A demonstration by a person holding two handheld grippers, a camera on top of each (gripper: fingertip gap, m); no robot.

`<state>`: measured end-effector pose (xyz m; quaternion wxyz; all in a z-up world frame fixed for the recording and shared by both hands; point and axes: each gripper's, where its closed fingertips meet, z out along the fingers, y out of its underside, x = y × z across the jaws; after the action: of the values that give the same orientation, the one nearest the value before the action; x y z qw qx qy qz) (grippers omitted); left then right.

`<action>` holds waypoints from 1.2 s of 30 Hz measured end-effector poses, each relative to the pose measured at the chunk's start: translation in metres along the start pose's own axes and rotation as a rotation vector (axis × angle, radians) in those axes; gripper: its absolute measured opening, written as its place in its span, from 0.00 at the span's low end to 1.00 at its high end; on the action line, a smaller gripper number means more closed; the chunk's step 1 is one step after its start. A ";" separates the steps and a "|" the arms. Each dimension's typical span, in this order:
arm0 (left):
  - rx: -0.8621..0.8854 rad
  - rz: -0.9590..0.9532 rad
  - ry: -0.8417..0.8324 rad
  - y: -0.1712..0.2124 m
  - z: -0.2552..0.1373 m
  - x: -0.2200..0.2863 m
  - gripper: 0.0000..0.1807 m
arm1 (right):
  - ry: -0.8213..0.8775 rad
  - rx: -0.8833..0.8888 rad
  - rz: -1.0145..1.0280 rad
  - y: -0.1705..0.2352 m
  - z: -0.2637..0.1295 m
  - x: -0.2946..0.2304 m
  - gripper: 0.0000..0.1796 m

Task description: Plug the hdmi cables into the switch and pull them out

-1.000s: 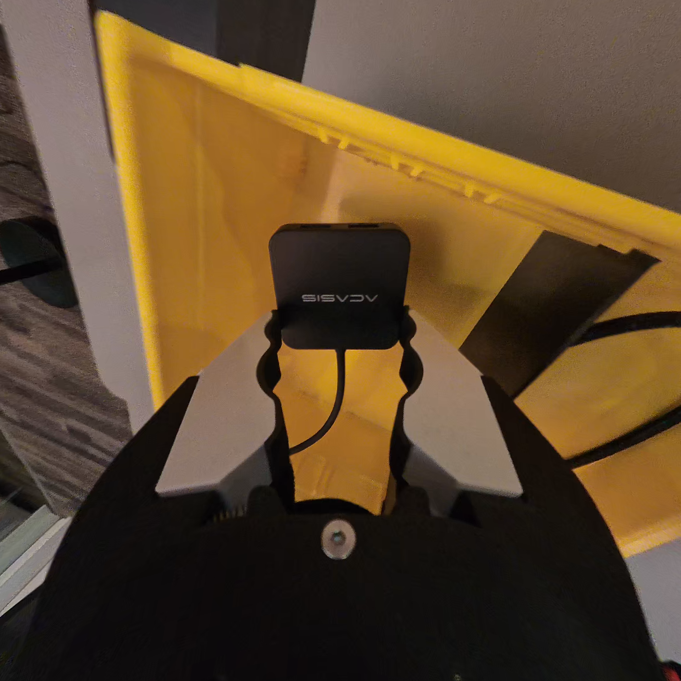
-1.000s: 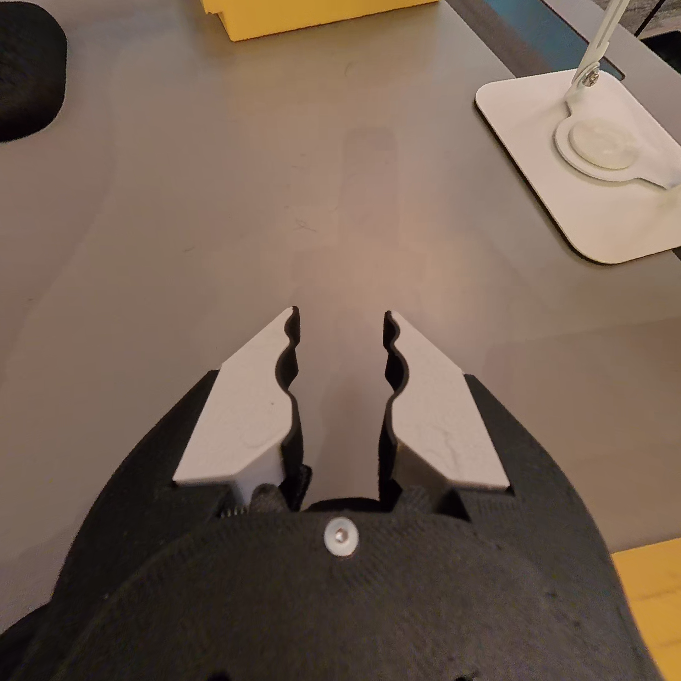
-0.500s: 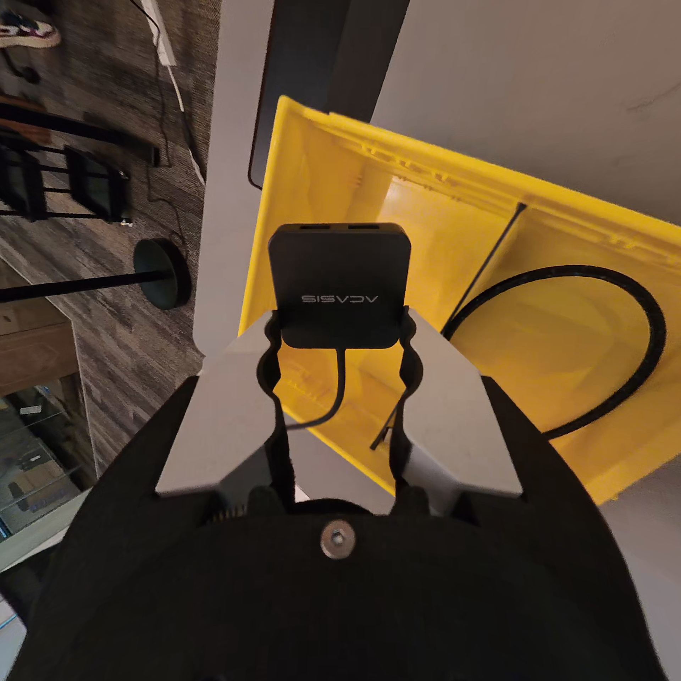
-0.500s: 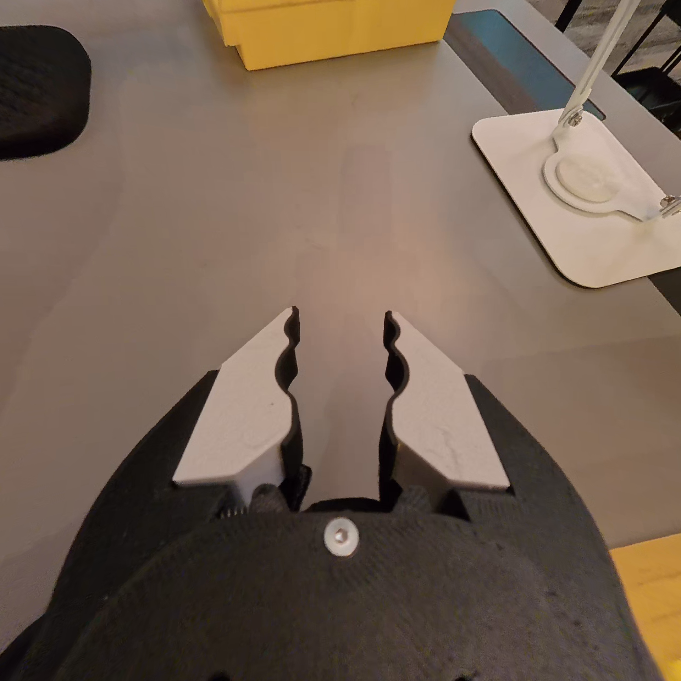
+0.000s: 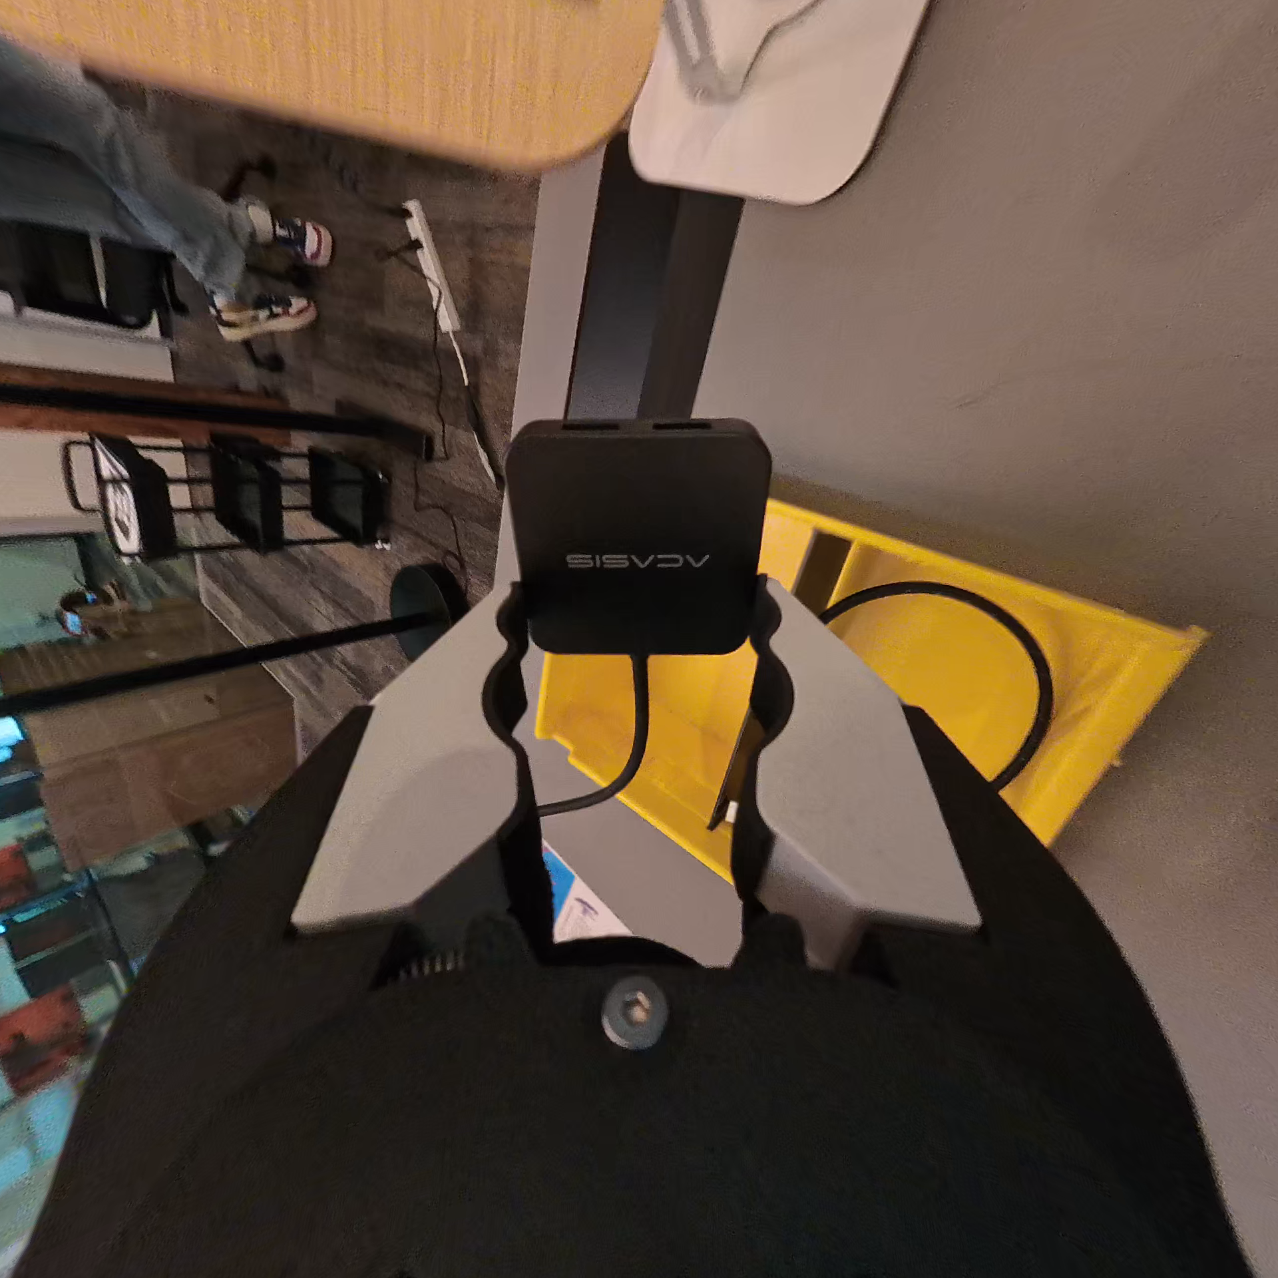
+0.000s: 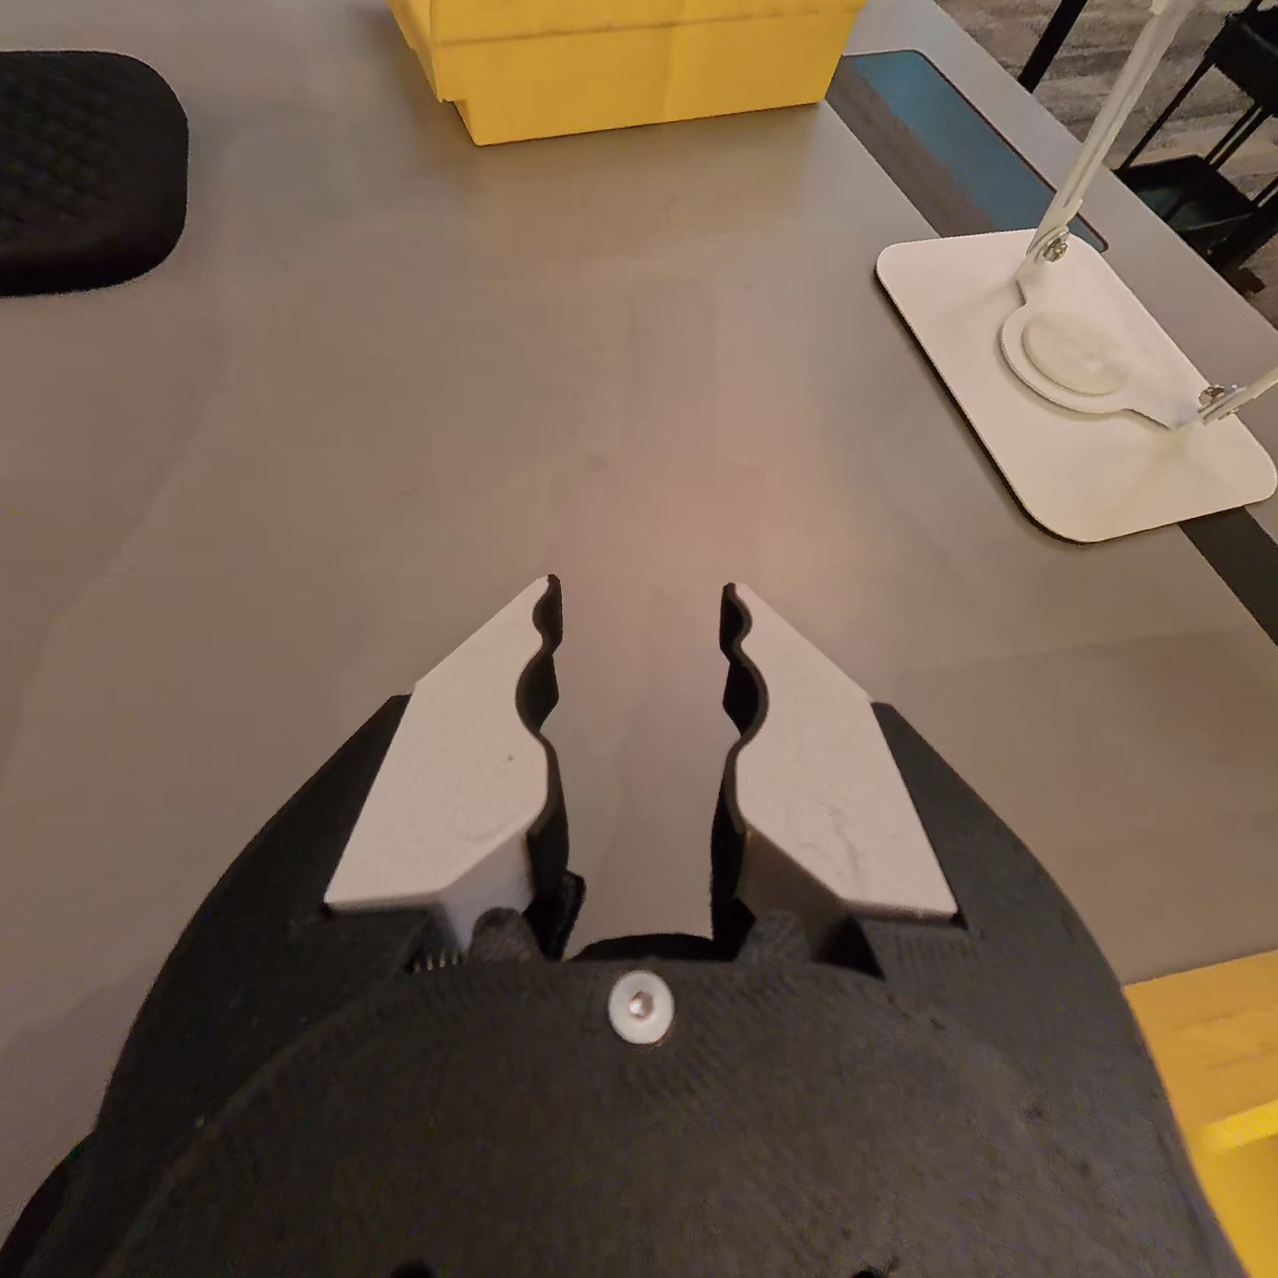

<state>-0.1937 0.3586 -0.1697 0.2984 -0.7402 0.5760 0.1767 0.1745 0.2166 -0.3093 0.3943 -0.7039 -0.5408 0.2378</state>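
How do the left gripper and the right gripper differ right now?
The left gripper is shut on the black switch; the right gripper is open and empty. The left looks past a yellow bin; the right points across the bare grey table. Both have grey wavy-edged fingers.

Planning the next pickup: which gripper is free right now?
The right gripper: its fingers stand apart over the bare grey table. The left gripper is shut on the black switch.

Dim warm light — edges blurred, distorted
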 end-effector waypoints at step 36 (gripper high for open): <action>0.110 0.700 0.656 -0.211 0.095 0.320 0.35 | -0.026 0.089 0.144 0.047 0.011 0.005 0.23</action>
<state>0.1042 0.2145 -0.3849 0.0623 -0.5016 0.8628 -0.0070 0.1949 0.2197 -0.3529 0.3999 -0.7196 -0.4828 0.2986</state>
